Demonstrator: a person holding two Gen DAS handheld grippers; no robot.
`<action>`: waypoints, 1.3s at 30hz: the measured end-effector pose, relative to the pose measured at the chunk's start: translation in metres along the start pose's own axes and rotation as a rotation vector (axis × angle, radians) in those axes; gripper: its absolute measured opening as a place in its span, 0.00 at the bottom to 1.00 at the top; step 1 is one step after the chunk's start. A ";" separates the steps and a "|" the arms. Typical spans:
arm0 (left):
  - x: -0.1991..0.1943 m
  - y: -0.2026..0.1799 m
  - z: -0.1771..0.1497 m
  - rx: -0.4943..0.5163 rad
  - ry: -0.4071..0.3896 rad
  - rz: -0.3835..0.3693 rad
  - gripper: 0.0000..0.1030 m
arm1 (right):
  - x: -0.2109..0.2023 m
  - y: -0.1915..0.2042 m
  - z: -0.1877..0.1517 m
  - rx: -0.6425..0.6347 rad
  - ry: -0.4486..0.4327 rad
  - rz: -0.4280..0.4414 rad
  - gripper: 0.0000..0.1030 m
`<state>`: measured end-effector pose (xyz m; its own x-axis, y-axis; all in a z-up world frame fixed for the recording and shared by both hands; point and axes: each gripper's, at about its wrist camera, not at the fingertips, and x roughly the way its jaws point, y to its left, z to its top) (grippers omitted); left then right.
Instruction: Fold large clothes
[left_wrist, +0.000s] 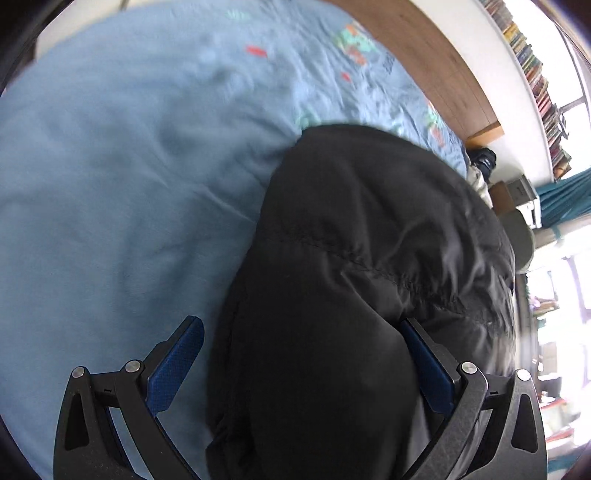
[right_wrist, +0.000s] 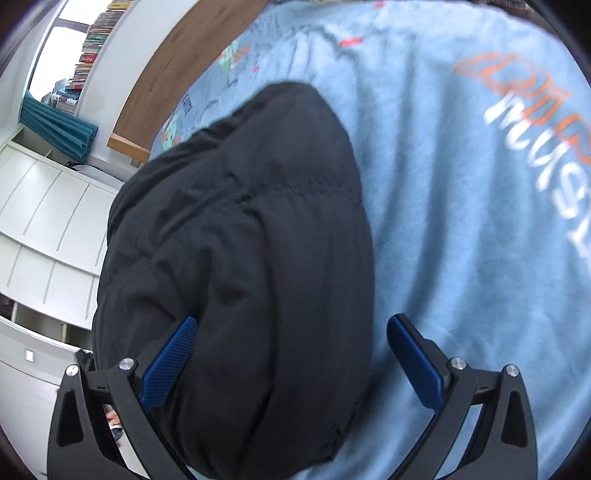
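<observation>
A black padded jacket (left_wrist: 369, 258) lies bunched on a light blue bedspread (left_wrist: 110, 184). It also shows in the right wrist view (right_wrist: 240, 240). My left gripper (left_wrist: 303, 354) is open, its jaws wide apart, and a thick fold of the jacket lies between them against the right finger (left_wrist: 428, 369). My right gripper (right_wrist: 291, 354) is open too, with jacket bulk between its jaws against the left finger (right_wrist: 170, 362); the right finger (right_wrist: 417, 365) stands over the bedspread (right_wrist: 461, 221).
A wooden headboard (left_wrist: 443, 62) runs along the far edge of the bed. Bookshelves (left_wrist: 535, 74) line the wall. White cabinets (right_wrist: 48, 221) and a teal curtain (right_wrist: 59, 129) stand beside the bed. The bedspread has printed lettering (right_wrist: 535, 129).
</observation>
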<state>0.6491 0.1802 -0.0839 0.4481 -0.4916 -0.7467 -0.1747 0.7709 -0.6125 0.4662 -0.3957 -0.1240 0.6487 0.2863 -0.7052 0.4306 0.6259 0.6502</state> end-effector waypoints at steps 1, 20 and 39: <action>0.008 0.004 -0.002 -0.001 0.027 -0.021 0.99 | 0.008 -0.004 0.001 0.013 0.021 0.020 1.00; 0.011 -0.021 -0.048 -0.048 0.052 -0.316 0.44 | 0.063 0.035 -0.005 -0.032 0.143 0.237 0.68; -0.169 -0.102 -0.096 0.088 -0.132 -0.515 0.20 | -0.090 0.181 -0.027 -0.388 -0.041 0.348 0.27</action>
<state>0.5068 0.1458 0.0793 0.5641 -0.7641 -0.3131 0.1680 0.4774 -0.8624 0.4683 -0.2890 0.0494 0.7397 0.5011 -0.4492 -0.0736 0.7237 0.6861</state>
